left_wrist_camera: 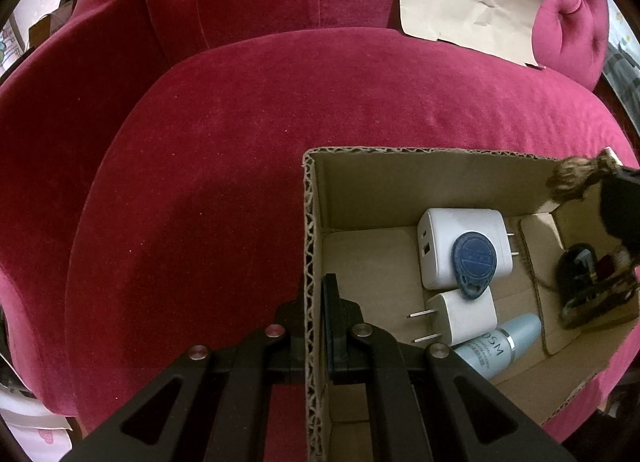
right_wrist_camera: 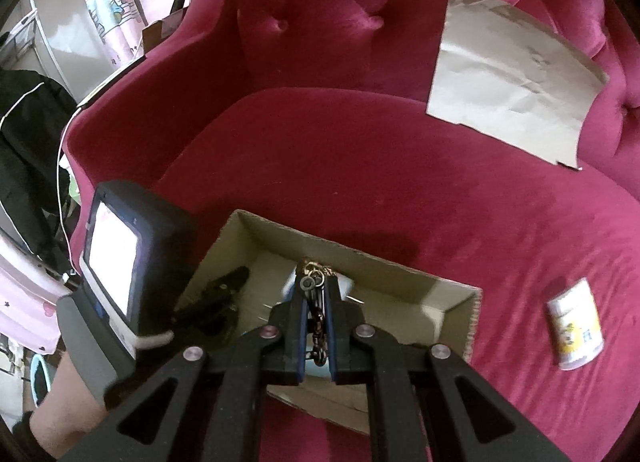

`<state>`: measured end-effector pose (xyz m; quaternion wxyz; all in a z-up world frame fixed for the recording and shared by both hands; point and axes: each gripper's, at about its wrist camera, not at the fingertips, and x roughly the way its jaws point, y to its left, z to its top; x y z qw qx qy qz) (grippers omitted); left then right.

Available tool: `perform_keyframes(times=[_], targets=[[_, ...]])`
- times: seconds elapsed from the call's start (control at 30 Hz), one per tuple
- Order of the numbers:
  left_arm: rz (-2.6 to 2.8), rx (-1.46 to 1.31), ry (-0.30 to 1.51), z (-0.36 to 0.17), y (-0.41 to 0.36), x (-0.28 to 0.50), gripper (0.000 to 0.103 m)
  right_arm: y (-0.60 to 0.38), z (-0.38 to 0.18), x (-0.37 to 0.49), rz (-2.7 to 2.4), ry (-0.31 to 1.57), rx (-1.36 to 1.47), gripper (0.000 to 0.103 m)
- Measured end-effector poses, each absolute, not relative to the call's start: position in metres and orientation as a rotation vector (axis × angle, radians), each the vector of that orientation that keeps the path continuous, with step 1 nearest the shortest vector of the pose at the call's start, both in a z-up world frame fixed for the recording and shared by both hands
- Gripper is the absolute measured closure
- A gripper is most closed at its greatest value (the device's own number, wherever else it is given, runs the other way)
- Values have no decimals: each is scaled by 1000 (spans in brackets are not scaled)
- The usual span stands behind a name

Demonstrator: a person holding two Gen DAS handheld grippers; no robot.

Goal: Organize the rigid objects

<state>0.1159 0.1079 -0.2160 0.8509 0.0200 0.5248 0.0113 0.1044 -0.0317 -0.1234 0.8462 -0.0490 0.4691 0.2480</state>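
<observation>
An open cardboard box (left_wrist_camera: 420,178) sits on a crimson velvet armchair seat. Inside lie a large white charger (left_wrist_camera: 452,238), a blue key fob (left_wrist_camera: 474,262) on top of it, a small white plug (left_wrist_camera: 464,318) and a pale blue bottle (left_wrist_camera: 500,346). My left gripper (left_wrist_camera: 316,302) is shut on the box's left wall (left_wrist_camera: 310,262). My right gripper (right_wrist_camera: 314,294) is shut on a bunch of keys with a brown chain (right_wrist_camera: 316,314), held over the box (right_wrist_camera: 472,326); it shows at the box's right side in the left wrist view (left_wrist_camera: 596,270).
A small white and yellow can (right_wrist_camera: 576,334) lies on the seat right of the box. A torn sheet of brown paper (right_wrist_camera: 508,78) leans on the chair back. The left hand-held unit with a lit screen (right_wrist_camera: 116,262) is left of the box.
</observation>
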Motion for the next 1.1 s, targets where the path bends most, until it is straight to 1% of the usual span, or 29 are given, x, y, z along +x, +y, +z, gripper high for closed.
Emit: perform_keyframes(times=[0.43, 0.57, 0.6, 0.63, 0.67, 0.77, 0.8, 0.97, 1.0, 1.07, 1.1], targets=[[18, 35, 1104, -216, 111, 116, 99, -13, -136, 112, 554, 1012, -46, 97], [17, 33, 1104, -216, 111, 116, 99, -10, -137, 113, 548, 1014, -59, 94], [17, 35, 1104, -216, 111, 116, 99, -10, -137, 114, 542, 1012, -62, 90], [18, 32, 1104, -216, 111, 115, 99, -11, -137, 114, 531, 1012, -67, 71], [16, 23, 1105, -216, 112, 115, 99, -11, -137, 115, 517, 1009, -73, 64], [17, 25, 1104, -216, 111, 115, 99, -14, -138, 117, 476, 1002, -97, 50], [18, 26, 1104, -216, 111, 115, 99, -15, -137, 117, 464, 1000, -104, 48], [20, 24, 1105, -216, 111, 115, 99, -18, -136, 118, 394, 971, -176, 28], [19, 22, 1105, -216, 112, 115, 99, -18, -136, 118, 385, 966, -185, 26], [18, 19, 1105, -216, 112, 115, 99, -20, -136, 120, 360, 956, -206, 15], [18, 19, 1105, -217, 112, 115, 99, -21, -136, 119, 348, 951, -213, 13]])
